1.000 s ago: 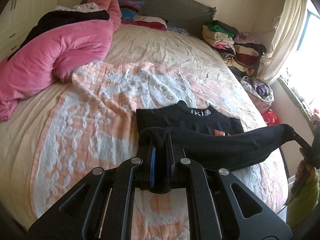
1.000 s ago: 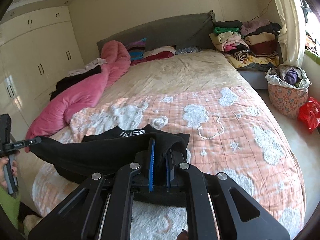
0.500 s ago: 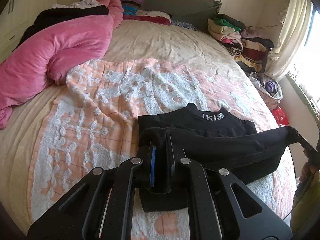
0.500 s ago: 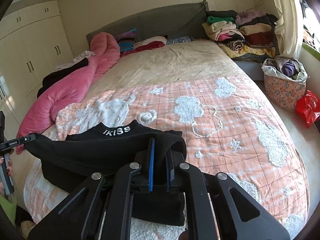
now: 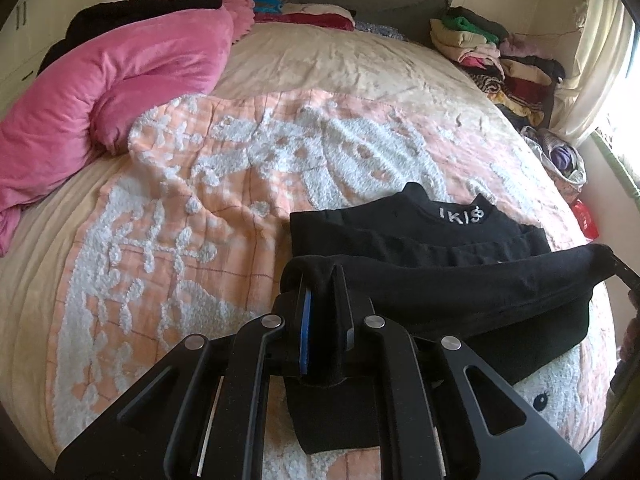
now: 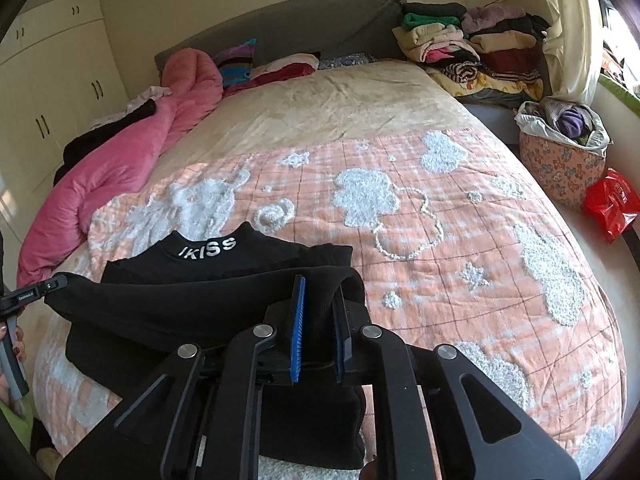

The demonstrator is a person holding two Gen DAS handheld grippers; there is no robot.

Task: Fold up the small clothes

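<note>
A black top (image 5: pixel 460 292) with a white-lettered collar (image 5: pixel 460 213) lies on the peach and white blanket (image 5: pixel 224 184). Its near hem is lifted and stretched between both grippers, doubled over the lower body toward the collar. My left gripper (image 5: pixel 322 280) pinches the hem's left corner; its jaws are opening slightly, with the cloth still between the pads. In the right wrist view, my right gripper (image 6: pixel 320 292) is shut on the right corner of the top (image 6: pixel 180 308), below the collar (image 6: pixel 208 246). The left gripper's tip (image 6: pixel 36 290) shows at the left edge.
A pink duvet (image 5: pixel 100 80) is heaped along the bed's left side. Stacked folded clothes (image 6: pixel 460 44) sit at the far right by the headboard. A floral basket (image 6: pixel 560 160) and a red bag (image 6: pixel 610 204) stand on the floor to the right. Wardrobe doors (image 6: pixel 48 80) line the left wall.
Both grippers have come down and forward with the hem, carrying it closer to the collar. More of the top now rests on the blanket.
</note>
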